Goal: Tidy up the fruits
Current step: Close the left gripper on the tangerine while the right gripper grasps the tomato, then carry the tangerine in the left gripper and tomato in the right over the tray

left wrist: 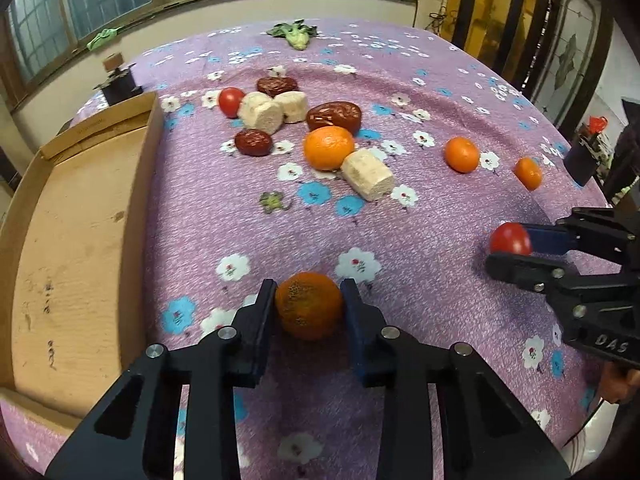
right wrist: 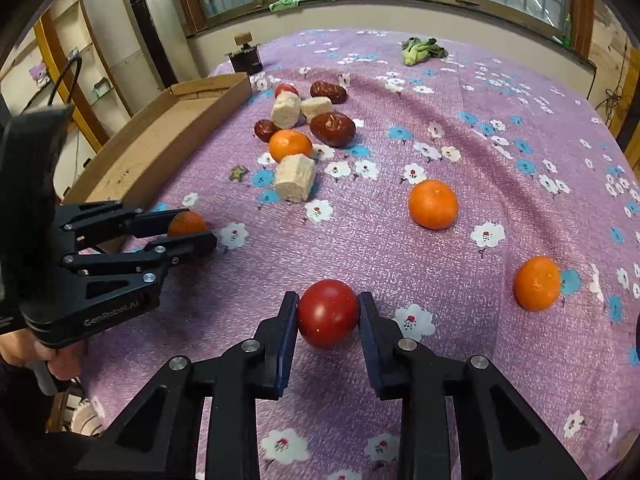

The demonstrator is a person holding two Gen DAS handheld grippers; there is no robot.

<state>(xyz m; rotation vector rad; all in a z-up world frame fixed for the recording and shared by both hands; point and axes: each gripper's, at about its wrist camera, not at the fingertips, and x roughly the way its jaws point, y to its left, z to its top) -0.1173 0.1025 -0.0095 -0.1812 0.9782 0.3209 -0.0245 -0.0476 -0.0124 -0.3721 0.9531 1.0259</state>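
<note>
The left tool (left wrist: 308, 308) pinches a spotted orange (left wrist: 309, 305); the right tool (right wrist: 328, 314) pinches a tomato (right wrist: 328, 313). The cardboard tray (left wrist: 80, 240) lies left of both, just beside the left tool, so that hand likely has the shorter carry.

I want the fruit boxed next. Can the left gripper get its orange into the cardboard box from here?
Probably yes: the left gripper is shut on the spotted orange, and the open cardboard box lies beside it with only bare cloth between.

Black angular tongs (left wrist: 308, 300), silver screws, blue-faced pads (left wrist: 354, 320), white "GenRobot.AI" lettering.
</note>
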